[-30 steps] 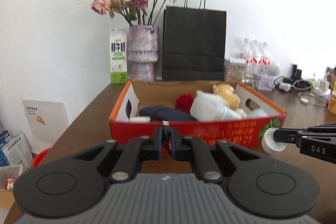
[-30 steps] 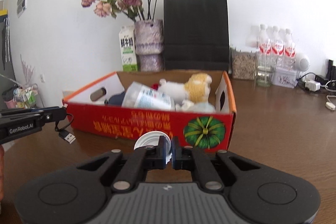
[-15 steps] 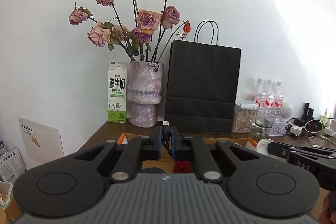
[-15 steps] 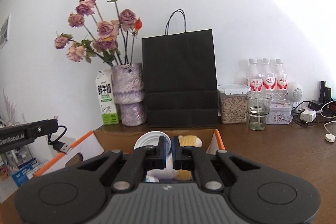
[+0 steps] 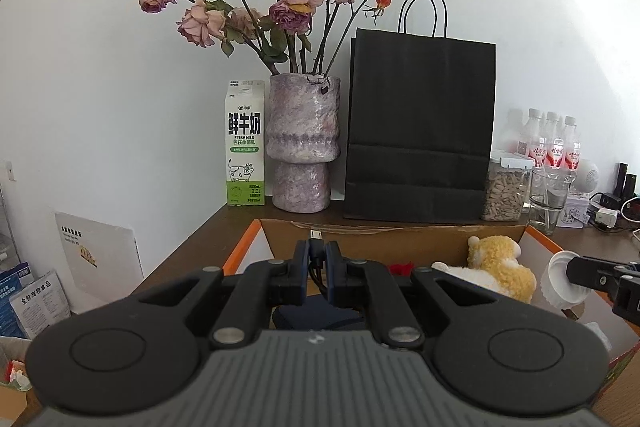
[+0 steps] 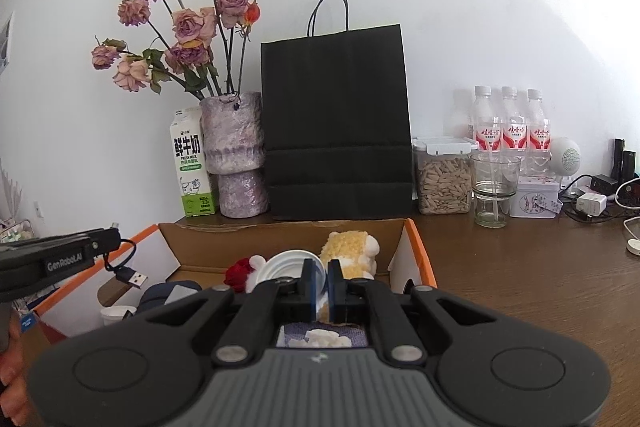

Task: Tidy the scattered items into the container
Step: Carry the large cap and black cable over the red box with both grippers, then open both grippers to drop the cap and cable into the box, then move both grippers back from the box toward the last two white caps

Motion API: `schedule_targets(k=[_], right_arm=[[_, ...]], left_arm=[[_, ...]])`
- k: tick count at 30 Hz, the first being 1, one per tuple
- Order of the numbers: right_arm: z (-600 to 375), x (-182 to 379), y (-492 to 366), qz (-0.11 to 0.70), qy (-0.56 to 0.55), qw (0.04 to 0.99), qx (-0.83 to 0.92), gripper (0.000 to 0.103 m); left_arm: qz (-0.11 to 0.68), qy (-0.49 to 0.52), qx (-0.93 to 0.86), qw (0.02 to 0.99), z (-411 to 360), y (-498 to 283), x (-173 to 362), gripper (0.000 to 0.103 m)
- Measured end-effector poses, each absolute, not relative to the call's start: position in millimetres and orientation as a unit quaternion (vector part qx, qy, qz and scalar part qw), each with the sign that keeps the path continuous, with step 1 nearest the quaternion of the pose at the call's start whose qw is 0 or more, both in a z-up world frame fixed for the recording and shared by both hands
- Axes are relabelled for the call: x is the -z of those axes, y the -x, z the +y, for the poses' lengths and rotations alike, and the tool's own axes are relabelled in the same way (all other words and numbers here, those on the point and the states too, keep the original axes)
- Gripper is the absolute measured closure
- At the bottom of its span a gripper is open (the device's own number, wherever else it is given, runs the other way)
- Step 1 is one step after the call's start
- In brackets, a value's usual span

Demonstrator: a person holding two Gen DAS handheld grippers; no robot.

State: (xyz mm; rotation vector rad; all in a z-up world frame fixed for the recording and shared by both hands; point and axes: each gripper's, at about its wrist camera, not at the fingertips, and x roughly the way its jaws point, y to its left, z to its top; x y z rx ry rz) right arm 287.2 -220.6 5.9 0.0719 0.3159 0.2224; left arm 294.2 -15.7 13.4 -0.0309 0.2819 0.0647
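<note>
Pinching a thin USB cable (image 5: 317, 259) between closed jaws, the left gripper (image 5: 317, 253) hangs just inside the near edge of the cardboard box (image 5: 360, 229), with the metal plug dangling over the box's left half, as the right wrist view shows. Beside it, the right gripper (image 6: 320, 281) is clamped on the rim of a white plastic lid (image 6: 294, 265), held on edge above the box's middle. Both items look light: the cable is limp and will swing and coil when let go, best held close to the plug; the lid is stiff, smooth and likely to slip unless gripped across its rim. Deeper in the box lie a dark pouch (image 6: 164, 293), a red flower (image 6: 236, 273) and a soft yellow-and-white plush toy (image 6: 352, 251). Behind the box stand a milk carton (image 5: 245, 143), a vase of dried roses (image 5: 303, 147) and a black paper bag (image 5: 420, 131).
</note>
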Motion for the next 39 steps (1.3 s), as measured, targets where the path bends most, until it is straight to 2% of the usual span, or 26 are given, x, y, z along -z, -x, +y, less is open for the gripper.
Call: schedule_targets(k=[7, 9, 10, 11, 12, 13, 14, 15, 16, 22, 39], right_arm=[[-219, -7, -285, 0.152, -0.034, 0.981, -0.115, 0.098], [-222, -6, -284, 0.151, -0.048, 0.980, -0.122, 0.097], [-223, -6, -283, 0.151, -0.053, 0.979, -0.125, 0.094], [-223, -5, -283, 0.151, -0.056, 0.979, -0.122, 0.083], [-223, -5, -282, 0.152, -0.057, 0.980, -0.119, 0.071], [-222, -6, -280, 0.152, -0.056, 0.980, -0.114, 0.039], [-222, -6, -277, 0.146, -0.055, 0.981, -0.111, 0.011], [-221, -7, -274, 0.137, -0.054, 0.983, -0.110, 0.002], [-220, -8, -270, 0.124, -0.052, 0.985, -0.108, 0.000], [-216, -12, -254, 0.099, -0.040, 0.989, -0.101, 0.000], [-204, -1, -241, 0.106, 0.000, 0.988, -0.111, 0.000]], left_arm=[[0.138, 0.011, -0.032, 0.990, -18, -294, -12, 0.094], [0.131, 0.007, -0.035, 0.991, -20, -292, -12, 0.090], [0.128, 0.004, -0.040, 0.991, -21, -289, -12, 0.069], [0.124, 0.002, -0.047, 0.991, -22, -288, -13, 0.025], [0.110, 0.001, -0.052, 0.993, -23, -284, -14, 0.006], [0.089, 0.000, -0.054, 0.995, -24, -277, -15, 0.000], [0.076, 0.000, -0.052, 0.996, -24, -272, -16, 0.000], [0.069, 0.000, -0.053, 0.996, -25, -268, -18, 0.000], [0.063, 0.000, -0.055, 0.997, -26, -265, -19, 0.000], [0.074, 0.001, -0.061, 0.995, -27, -263, -14, 0.000], [0.094, -0.005, -0.063, 0.994, -20, -258, 0, 0.000]])
